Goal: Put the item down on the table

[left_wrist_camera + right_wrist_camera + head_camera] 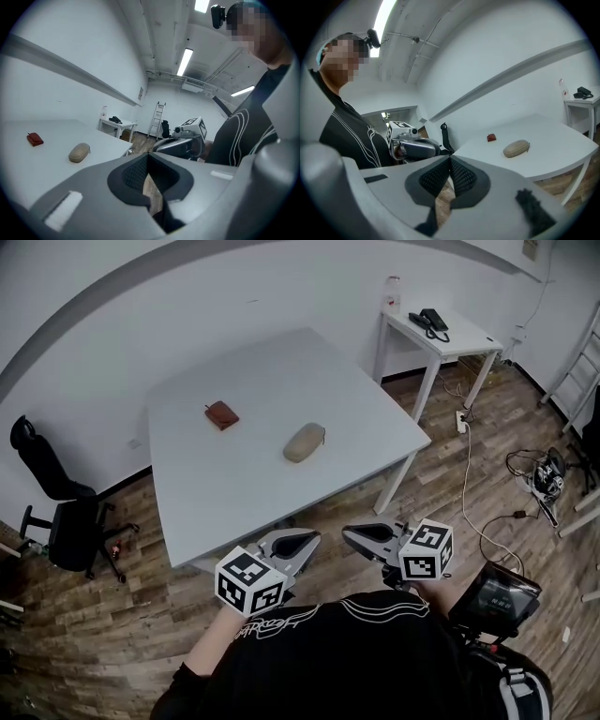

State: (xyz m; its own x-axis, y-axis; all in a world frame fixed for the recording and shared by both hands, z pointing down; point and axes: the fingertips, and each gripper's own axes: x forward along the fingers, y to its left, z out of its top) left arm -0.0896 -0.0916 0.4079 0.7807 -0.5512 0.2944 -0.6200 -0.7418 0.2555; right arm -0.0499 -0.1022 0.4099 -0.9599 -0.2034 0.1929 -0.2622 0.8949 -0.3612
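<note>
A beige oval case (305, 442) lies near the middle of the white table (187, 493), with a small red-brown wallet (221, 414) further back and to its left. Both grippers hang in front of the person's chest, off the table's near edge, pointing at each other. The left gripper (312, 541) is shut with nothing in it, and so is the right gripper (349, 533). In the left gripper view its jaws (149, 165) meet tip to tip, with the case (79, 153) and wallet (34, 139) far off. The right gripper view shows the same: tips together (450, 164), case (516, 148) and wallet (491, 137) on the table.
A black office chair (56, 512) stands left of the table. A small white side table (469, 338) with a black phone (431, 321) stands at the back right, with cables (467, 465) on the wood floor beside it. A ladder (577, 371) leans at the far right.
</note>
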